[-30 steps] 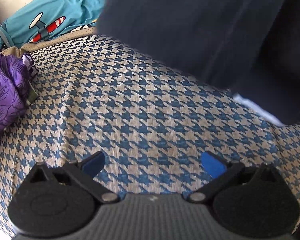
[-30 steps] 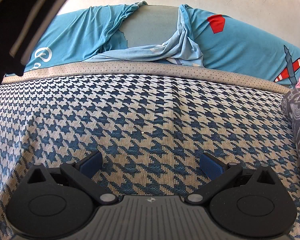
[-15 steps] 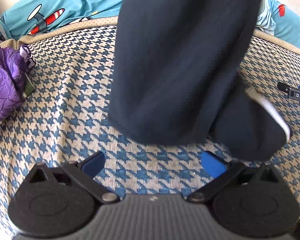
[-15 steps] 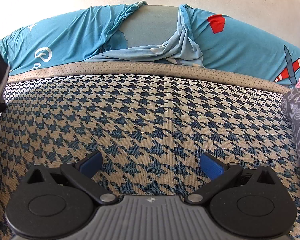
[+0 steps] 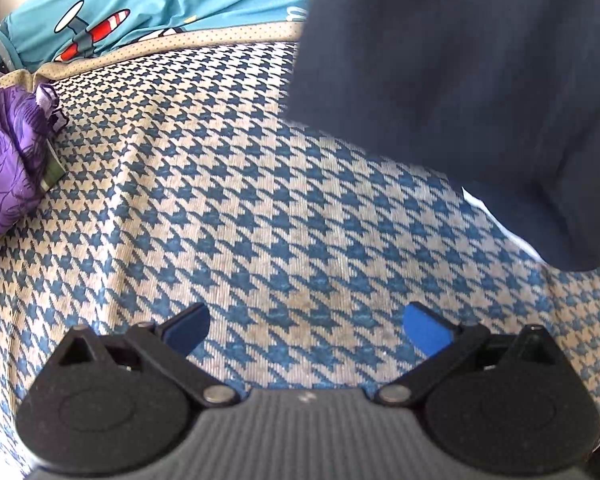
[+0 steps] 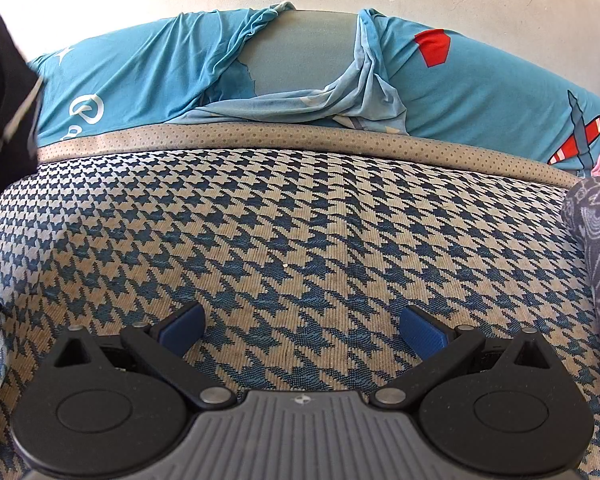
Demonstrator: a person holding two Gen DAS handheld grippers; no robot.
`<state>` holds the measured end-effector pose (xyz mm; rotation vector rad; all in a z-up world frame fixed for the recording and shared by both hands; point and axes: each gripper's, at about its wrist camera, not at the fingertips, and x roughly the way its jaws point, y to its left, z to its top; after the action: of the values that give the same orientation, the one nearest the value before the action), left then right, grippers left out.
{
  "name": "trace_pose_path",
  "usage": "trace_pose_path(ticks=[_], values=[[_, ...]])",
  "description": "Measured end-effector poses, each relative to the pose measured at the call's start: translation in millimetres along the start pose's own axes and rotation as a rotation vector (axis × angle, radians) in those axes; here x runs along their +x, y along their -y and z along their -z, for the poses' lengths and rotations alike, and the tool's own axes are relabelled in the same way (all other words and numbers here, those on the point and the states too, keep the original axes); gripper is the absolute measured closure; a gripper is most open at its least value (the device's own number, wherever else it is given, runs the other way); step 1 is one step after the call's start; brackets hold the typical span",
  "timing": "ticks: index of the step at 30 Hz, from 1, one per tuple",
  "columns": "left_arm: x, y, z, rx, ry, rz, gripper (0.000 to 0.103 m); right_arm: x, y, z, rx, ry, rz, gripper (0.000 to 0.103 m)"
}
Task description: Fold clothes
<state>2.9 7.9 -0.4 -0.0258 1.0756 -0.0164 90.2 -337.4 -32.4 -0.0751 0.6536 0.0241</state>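
2 grippers hover over the blue-and-beige houndstooth cushion [image 5: 236, 208]. Left gripper [image 5: 306, 330]: fingers apart, empty; a crumpled purple garment [image 5: 8, 168] lies at the cushion's left edge, a dark navy garment [image 5: 460, 80] hangs toward its right. Right gripper [image 6: 302, 330]: apart, empty.

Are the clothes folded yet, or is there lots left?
Nothing looks folded yet. Both the left gripper and right gripper are open and empty over the houndstooth cover. A dark garment hangs unfolded in front; the purple garment and grey patterned garment lie bunched, waiting.
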Motion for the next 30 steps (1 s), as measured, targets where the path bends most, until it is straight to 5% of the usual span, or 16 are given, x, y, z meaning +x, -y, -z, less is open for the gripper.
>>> trace_pose_path(ticks=[30], values=[[8.8,-1.5,0.7,-0.008,-0.049,0.011,0.000,0.6,0.0,0.4,0.000,0.000,0.000,0.000]])
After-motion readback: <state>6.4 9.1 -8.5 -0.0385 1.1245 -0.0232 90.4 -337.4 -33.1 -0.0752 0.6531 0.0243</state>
